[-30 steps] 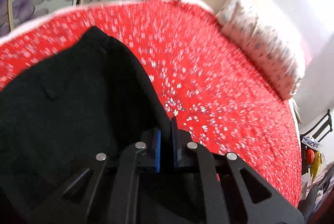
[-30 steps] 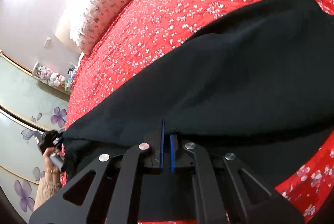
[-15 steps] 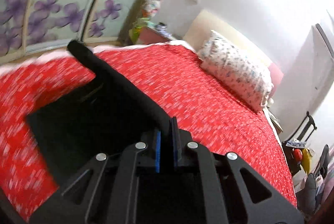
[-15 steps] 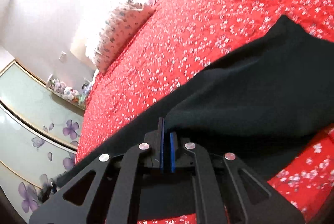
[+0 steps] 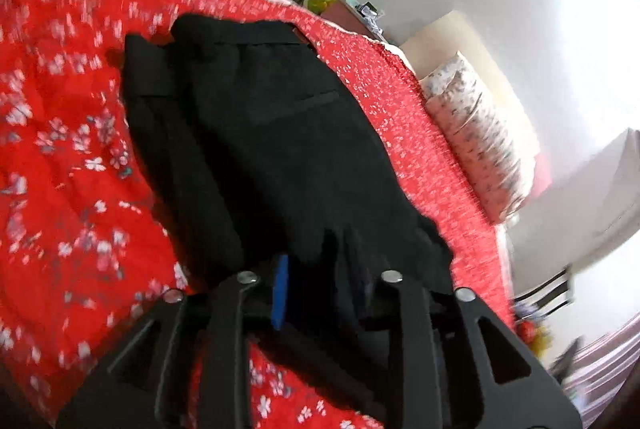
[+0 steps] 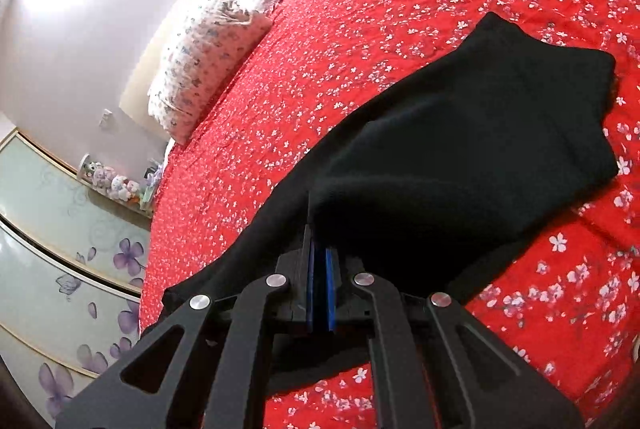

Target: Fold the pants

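Jaws: left gripper (image 5: pixel 320 285) opening, black cloth between the pads; right gripper (image 6: pixel 320 269) clenched on pants edge | one pair of black pants (image 6: pixel 460 149) laid folded on red floral bedspread (image 6: pixel 360 29) | two pillows (image 6: pixel 204 61) seen by wall.

The pants (image 5: pixel 280 133) are of black cloth, matt and soft, with a fine weave. The bedspread (image 6: pixel 360 41) is red printed cloth, a little crinkled, also matt. The pillow (image 6: pixel 200 57) has a pale cotton-like cover with small print. The left gripper (image 5: pixel 320 293) and the right gripper (image 6: pixel 320 285) are of black matt plastic with shiny metal rivets and smooth blue pads (image 6: pixel 330 289). The wardrobe doors (image 6: pixel 52 269) look glossy, like frosted glass.
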Demonstrator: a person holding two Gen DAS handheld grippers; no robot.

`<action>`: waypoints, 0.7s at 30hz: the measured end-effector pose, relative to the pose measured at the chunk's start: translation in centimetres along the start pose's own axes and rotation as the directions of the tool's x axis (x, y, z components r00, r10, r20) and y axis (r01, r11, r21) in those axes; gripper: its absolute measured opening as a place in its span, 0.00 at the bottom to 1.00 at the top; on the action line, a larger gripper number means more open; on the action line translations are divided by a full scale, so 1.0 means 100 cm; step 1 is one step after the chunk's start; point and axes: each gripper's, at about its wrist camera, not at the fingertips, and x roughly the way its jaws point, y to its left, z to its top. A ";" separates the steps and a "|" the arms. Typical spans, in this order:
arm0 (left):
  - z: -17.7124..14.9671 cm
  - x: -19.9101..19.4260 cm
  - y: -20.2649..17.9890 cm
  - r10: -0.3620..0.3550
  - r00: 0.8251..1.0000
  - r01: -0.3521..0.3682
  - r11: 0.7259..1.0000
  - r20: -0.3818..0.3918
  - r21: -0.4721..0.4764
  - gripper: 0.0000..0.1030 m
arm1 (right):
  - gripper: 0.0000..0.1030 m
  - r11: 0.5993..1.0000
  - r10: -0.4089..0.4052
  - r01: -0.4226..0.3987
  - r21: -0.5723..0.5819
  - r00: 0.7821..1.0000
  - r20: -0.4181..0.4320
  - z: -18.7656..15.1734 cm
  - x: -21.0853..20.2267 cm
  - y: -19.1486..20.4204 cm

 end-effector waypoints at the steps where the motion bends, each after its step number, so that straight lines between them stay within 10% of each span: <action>1: 0.004 0.000 0.005 -0.019 1.000 0.019 0.999 -0.007 -0.027 0.26 | 0.04 1.000 0.001 -0.001 -0.005 1.000 0.000 0.000 0.000 0.001; 16: 0.014 -0.024 -0.004 0.036 0.996 -0.041 0.998 0.087 0.051 0.05 | 0.04 0.993 0.109 -0.111 0.027 0.993 0.039 0.008 -0.013 -0.002; 21: 0.012 -0.018 0.007 0.116 0.993 -0.116 0.993 0.035 0.022 0.06 | 0.04 1.000 0.001 0.000 0.008 0.999 -0.034 0.005 -0.003 -0.011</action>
